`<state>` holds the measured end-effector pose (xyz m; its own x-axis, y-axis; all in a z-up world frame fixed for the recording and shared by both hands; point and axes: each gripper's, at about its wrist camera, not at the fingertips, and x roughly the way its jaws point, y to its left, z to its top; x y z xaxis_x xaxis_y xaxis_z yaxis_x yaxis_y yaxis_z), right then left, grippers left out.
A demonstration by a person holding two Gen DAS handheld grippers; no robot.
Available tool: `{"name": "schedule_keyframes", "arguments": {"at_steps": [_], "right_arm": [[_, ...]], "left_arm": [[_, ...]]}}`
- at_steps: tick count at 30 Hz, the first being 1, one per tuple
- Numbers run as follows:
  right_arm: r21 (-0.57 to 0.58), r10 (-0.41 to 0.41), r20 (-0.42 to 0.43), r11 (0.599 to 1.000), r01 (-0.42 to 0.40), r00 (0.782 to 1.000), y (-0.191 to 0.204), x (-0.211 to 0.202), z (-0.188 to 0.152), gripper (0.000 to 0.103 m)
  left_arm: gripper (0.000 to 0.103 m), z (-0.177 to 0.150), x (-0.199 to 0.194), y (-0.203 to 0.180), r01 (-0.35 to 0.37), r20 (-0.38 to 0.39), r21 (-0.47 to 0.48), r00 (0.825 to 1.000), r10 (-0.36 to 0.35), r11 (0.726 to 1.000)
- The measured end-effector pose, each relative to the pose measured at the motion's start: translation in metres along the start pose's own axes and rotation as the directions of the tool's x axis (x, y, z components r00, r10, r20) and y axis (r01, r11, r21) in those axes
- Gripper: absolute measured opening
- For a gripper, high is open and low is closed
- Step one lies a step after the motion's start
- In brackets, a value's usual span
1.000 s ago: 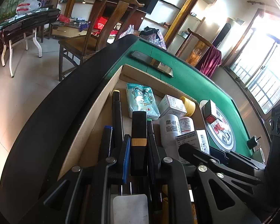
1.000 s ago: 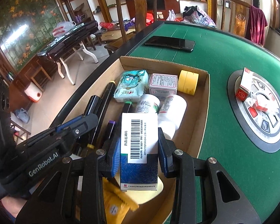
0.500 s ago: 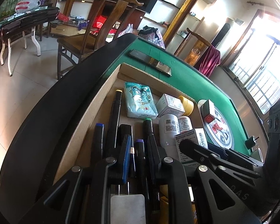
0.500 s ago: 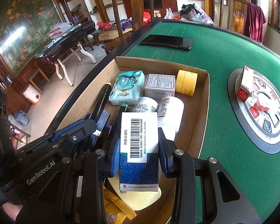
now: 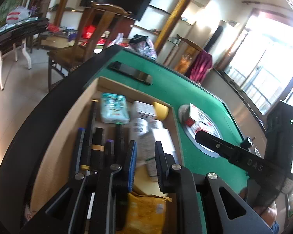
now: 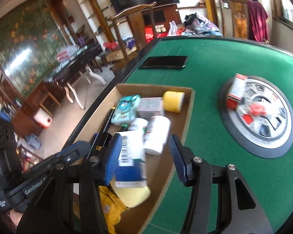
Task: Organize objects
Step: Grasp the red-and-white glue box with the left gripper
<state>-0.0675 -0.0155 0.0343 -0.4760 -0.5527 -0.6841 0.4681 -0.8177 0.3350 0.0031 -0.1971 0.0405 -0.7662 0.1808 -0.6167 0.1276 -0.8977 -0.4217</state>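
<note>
Inside the cardboard tray (image 6: 187, 105), the barcoded box (image 6: 129, 156) lies freed between the right gripper (image 6: 143, 159) whose jaws have just been opening; light, stiff card, best pinched across its 2 flat sides

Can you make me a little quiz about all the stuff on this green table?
1. True or false: the yellow tape roll lies inside the cardboard box.
2. What lies on the green table beyond the box? A) a black phone B) a spoon C) a cup
3. How many white bottles lie in the box?

Key: 1 true. 2 A. 3 two.
</note>
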Motion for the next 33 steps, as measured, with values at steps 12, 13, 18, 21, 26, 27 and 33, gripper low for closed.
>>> {"name": "schedule_keyframes", "arguments": {"at_steps": [12,13,18,21,26,27,33], "right_arm": [[0.266,-0.102,0.072,0.961,0.079,0.992,-0.169,-0.066,-0.025,0.051],[0.276,-0.117,0.085,0.957,0.090,0.989,-0.181,-0.068,-0.028,0.051],[0.330,-0.102,0.116,0.942,0.059,0.988,-0.216,-0.077,-0.038,0.051],[0.337,-0.080,0.140,0.941,0.029,0.987,-0.223,-0.085,-0.038,0.051],[0.376,-0.026,0.162,0.926,-0.037,0.986,-0.231,-0.091,-0.038,0.051],[0.380,-0.019,0.164,0.924,-0.045,0.986,-0.231,-0.091,-0.038,0.051],[0.384,-0.022,0.160,0.922,-0.042,0.987,-0.231,-0.087,-0.037,0.051]], "left_arm": [[0.054,0.021,0.053,-0.113,-0.031,-0.055,0.220,0.997,0.045,0.975],[0.054,0.028,0.070,-0.125,-0.029,-0.074,0.228,0.996,0.047,0.973],[0.054,0.051,0.147,-0.165,-0.044,-0.156,0.275,0.984,0.089,0.960],[0.054,0.058,0.195,-0.178,-0.081,-0.204,0.328,0.967,0.154,0.941],[0.054,0.066,0.244,-0.183,-0.123,-0.205,0.308,0.960,0.192,0.943],[0.054,0.066,0.251,-0.184,-0.131,-0.206,0.308,0.958,0.201,0.942],[0.026,0.058,0.271,-0.176,-0.180,-0.233,0.253,0.942,0.241,0.950]]}}
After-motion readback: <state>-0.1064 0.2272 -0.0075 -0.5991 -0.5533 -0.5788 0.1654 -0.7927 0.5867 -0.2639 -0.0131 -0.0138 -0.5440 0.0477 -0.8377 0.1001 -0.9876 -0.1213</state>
